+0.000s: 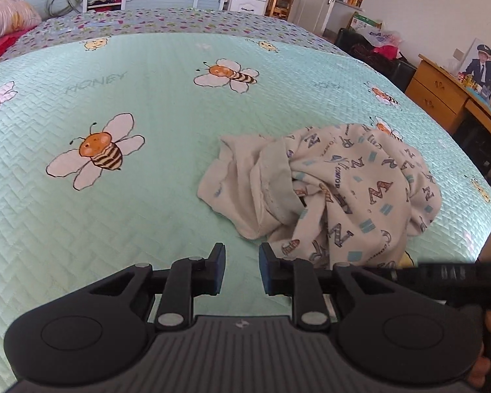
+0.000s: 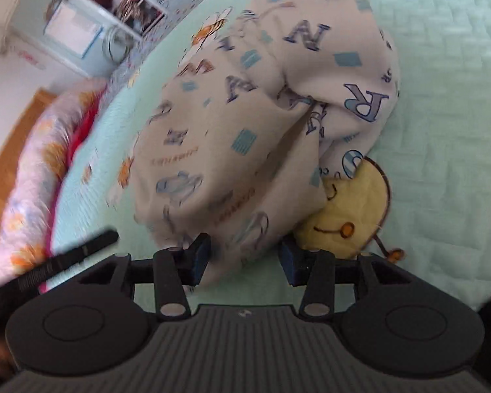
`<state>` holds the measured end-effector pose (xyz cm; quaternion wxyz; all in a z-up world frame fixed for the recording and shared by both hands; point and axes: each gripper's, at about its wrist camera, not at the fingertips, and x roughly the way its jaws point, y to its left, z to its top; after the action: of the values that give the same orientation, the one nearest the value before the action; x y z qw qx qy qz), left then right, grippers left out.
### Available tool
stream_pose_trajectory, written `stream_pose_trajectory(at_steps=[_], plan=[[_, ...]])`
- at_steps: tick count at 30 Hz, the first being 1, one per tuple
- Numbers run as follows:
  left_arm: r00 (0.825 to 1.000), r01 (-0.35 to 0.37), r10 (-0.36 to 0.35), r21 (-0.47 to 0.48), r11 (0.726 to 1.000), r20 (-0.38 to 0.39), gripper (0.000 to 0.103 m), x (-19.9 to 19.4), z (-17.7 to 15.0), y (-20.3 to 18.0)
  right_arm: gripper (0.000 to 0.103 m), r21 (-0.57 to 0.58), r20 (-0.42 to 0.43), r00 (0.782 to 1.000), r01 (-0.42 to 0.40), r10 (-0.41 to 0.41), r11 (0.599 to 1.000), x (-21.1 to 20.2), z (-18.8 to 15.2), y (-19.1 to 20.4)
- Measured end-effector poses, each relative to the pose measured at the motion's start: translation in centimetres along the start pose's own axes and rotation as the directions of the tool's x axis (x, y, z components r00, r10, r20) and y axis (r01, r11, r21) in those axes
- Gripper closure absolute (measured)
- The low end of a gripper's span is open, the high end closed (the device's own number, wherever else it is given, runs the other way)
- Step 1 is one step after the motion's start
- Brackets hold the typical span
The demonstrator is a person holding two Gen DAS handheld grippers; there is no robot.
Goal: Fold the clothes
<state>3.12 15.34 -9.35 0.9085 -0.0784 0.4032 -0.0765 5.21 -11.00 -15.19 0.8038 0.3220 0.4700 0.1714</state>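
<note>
Just ahead — garment (image 2: 245, 114) between right tongs (image 2: 244, 258)

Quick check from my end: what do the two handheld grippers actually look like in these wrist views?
Both look identical. The left gripper and right gripper have matte black linkage arms with silver pivot pins, two round black side housings, and a ribbed grey centre plate bearing a small white logo. The fingers carry blue pads. A black rod-like part of the other tool crosses each view's edge.
</note>
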Motion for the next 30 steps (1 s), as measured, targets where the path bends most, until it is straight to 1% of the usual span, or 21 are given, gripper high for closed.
stream_pose_trajectory(at_steps=[1, 2, 3, 4, 5, 6, 8, 9, 11, 13, 14, 16, 19, 20, 21, 22, 26, 27, 28, 29, 30], plan=[[1.000, 0.001, -0.001, 0.000, 1.000, -0.007, 0.079, 0.1, -0.2, -0.1, 0.056, 0.026, 0.009, 1.000, -0.028, 0.028, 0.999, 0.2, 0.3, -0.3], [1.000, 0.002, -0.002, 0.000, 1.000, -0.012, 0.079, 0.1, -0.4, -0.1, 0.069, 0.053, 0.019, 0.998, -0.056, 0.055, 0.997, 0.4, 0.6, -0.5], [1.000, 0.002, -0.002, -0.001, 1.000, -0.014, 0.079, 0.2, -0.5, -0.2, 0.101, 0.072, 0.031, 0.997, -0.077, 0.075, 0.994, 0.5, 1.0, -0.7], [1.000, 0.003, -0.003, -0.002, 1.000, -0.017, 0.079, 0.3, -0.7, -0.3, 0.100, 0.070, 0.053, 0.996, -0.077, 0.073, 0.995, 0.2, 1.3, -0.5], [1.000, 0.004, -0.004, 0.000, 1.000, -0.016, 0.079, 0.2, -0.8, -0.4, 0.100, 0.061, 0.099, 0.993, -0.075, 0.069, 0.995, -0.8, 1.8, -0.1], [1.000, 0.007, -0.007, 0.004, 1.000, -0.012, 0.079, -0.1, -0.8, -0.4, 0.100, 0.044, 0.157, 0.984, -0.091, 0.083, 0.995, -2.2, 2.3, 0.5], [1.000, 0.017, -0.017, 0.011, 1.000, 0.000, 0.079, -0.6, -0.7, -0.5, 0.100, -0.010, 0.275, 0.955, -0.112, 0.111, 0.994, -5.7, 3.9, 1.7], [1.000, 0.022, -0.022, 0.015, 1.000, 0.005, 0.079, -0.7, -0.5, -0.6, 0.100, -0.039, 0.338, 0.934, -0.113, 0.119, 0.993, -7.8, 4.6, 2.4], [0.999, 0.034, -0.034, 0.022, 0.999, 0.013, 0.079, -0.6, -0.3, -1.1, 0.100, -0.089, 0.457, 0.877, -0.122, 0.150, 0.988, -12.3, 5.8, 3.3], [0.998, 0.055, -0.056, 0.034, 0.998, 0.016, 0.079, -0.3, -0.2, -1.9, 0.100, -0.130, 0.548, 0.821, -0.106, 0.161, 0.986, -16.2, 6.6, 3.8], [0.998, 0.066, -0.066, 0.040, 0.997, 0.018, 0.079, -0.1, -0.1, -2.3, 0.100, -0.136, 0.568, 0.807, -0.099, 0.160, 0.986, -17.4, 6.7, 3.6], [0.996, 0.087, -0.088, 0.052, 0.995, 0.020, 0.079, 0.2, 0.1, -3.0, 0.100, -0.149, 0.587, 0.798, -0.058, 0.136, 0.987, -19.0, 6.5, 2.7], [0.995, 0.100, -0.102, 0.086, 0.991, 0.017, 0.079, 0.9, 0.4, -4.5, 0.100, -0.131, 0.594, 0.799, -0.021, 0.095, 0.991, -19.7, 5.9, 1.5], [0.994, 0.103, -0.105, 0.103, 0.989, 0.015, 0.079, 1.0, 0.6, -5.0, 0.100, -0.115, 0.609, 0.788, -0.025, 0.091, 0.993, -20.2, 5.8, 1.0], [0.994, 0.109, -0.112, 0.120, 0.987, 0.015, 0.079, 1.1, 0.8, -5.5, 0.101, -0.109, 0.638, 0.764, -0.032, 0.095, 0.994, -21.3, 5.8, 0.7], [0.993, 0.115, -0.118, 0.137, 0.984, 0.014, 0.079, 1.2, 1.1, -5.9, 0.101, -0.114, 0.671, 0.734, -0.038, 0.105, 0.993, -22.8, 6.1, 0.4], [0.990, 0.128, -0.138, 0.199, 0.972, 0.037, 0.075, 1.6, 2.4, -7.7, 0.102, -0.165, 0.783, 0.604, -0.030, 0.149, 0.986, -28.3, 8.4, 0.6], [0.989, 0.129, -0.140, 0.203, 0.971, 0.041, 0.075, 1.8, 2.7, -8.2, 0.102, -0.166, 0.793, 0.591, -0.020, 0.145, 0.986, -28.8, 9.0, 0.4], [0.989, 0.132, -0.144, 0.205, 0.970, 0.044, 0.075, 2.2, 3.0, -8.6, 0.102, -0.160, 0.795, 0.592, -0.005, 0.132, 0.987, -28.8, 9.6, 0.2], [0.988, 0.136, -0.148, 0.212, 0.968, 0.045, 0.075, 2.5, 3.2, -9.1, 0.102, -0.149, 0.784, 0.610, 0.010, 0.112, 0.989, -28.3, 10.1, -0.1], [0.987, 0.142, -0.156, 0.226, 0.964, 0.042, 0.075, 2.7, 3.3, -9.7, 0.099, -0.136, 0.770, 0.632, 0.025, 0.090, 0.990, -27.8, 10.4, -0.5]])
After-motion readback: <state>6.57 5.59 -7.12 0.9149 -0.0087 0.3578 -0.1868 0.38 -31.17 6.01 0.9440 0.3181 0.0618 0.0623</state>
